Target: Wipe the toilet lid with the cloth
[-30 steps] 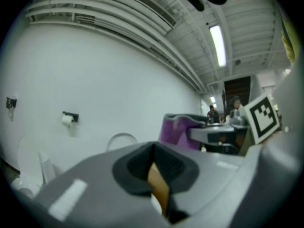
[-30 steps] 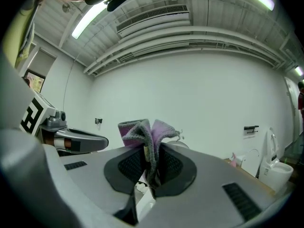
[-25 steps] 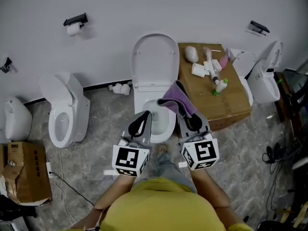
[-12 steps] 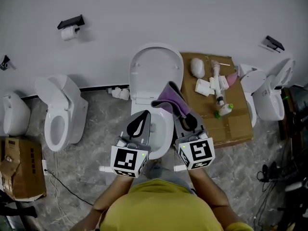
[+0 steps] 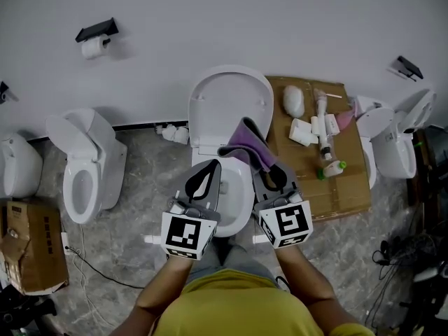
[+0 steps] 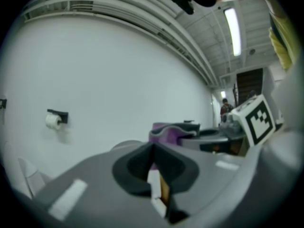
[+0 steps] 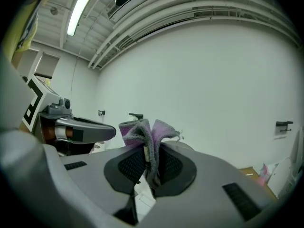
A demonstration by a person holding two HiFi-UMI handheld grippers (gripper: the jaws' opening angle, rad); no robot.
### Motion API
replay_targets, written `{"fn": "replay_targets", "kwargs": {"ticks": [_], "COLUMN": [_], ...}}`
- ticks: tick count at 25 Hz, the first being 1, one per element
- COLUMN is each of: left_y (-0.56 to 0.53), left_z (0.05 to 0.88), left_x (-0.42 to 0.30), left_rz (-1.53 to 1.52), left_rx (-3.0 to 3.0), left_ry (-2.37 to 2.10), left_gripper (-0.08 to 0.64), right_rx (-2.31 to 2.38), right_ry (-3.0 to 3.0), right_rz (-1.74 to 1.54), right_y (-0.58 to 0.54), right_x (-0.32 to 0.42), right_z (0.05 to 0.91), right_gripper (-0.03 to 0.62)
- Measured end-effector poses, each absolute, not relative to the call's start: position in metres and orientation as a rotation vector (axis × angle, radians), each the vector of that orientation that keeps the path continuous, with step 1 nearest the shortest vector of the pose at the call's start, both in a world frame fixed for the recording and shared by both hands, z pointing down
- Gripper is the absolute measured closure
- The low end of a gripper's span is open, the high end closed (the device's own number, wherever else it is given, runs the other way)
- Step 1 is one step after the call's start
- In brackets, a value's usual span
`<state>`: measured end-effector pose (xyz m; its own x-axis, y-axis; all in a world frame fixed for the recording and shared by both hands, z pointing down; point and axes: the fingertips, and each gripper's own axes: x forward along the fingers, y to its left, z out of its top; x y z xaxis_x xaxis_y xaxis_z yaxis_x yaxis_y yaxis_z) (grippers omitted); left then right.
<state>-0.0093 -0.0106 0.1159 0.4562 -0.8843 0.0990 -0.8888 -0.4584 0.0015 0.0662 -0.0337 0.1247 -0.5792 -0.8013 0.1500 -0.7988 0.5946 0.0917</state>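
Holding cloth (image 5: 246, 144) clamped in right gripper (image 5: 264, 165) above toilet bowl (image 5: 238, 212), near raised lid's (image 5: 227, 100) lower edge (left gripper (image 5: 210, 168) closed tight, empty, alongside).

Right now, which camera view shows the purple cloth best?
The right gripper view: the purple cloth sits close and central, pinched between the shut jaws. The head view shows it from above, smaller. The left gripper view shows only a distant side glimpse.

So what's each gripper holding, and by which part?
The right gripper pinches the purple cloth by a bunched fold; the left gripper is shut and empty.
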Motion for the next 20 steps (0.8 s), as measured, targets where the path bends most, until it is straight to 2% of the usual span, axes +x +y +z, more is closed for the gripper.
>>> {"fn": "replay_targets", "kwargs": {"ticks": [8, 20], "left_y": [-0.055, -0.119], "left_z": [0.125, 0.196], "left_x": [-0.023, -0.036], "left_rz": [0.092, 0.190], "left_rx": [2.693, 2.728], "left_ry": [-1.520, -1.481], "left_gripper": [0.565, 0.565], "right_rx": [1.349, 1.285], "right_ry": [-2.609, -2.626], "right_rz": [0.025, -0.003], "right_y": [-0.076, -0.159], "right_x": [0.050, 0.020], "right_z": [0.163, 0.228], "right_gripper": [0.545, 0.545]}}
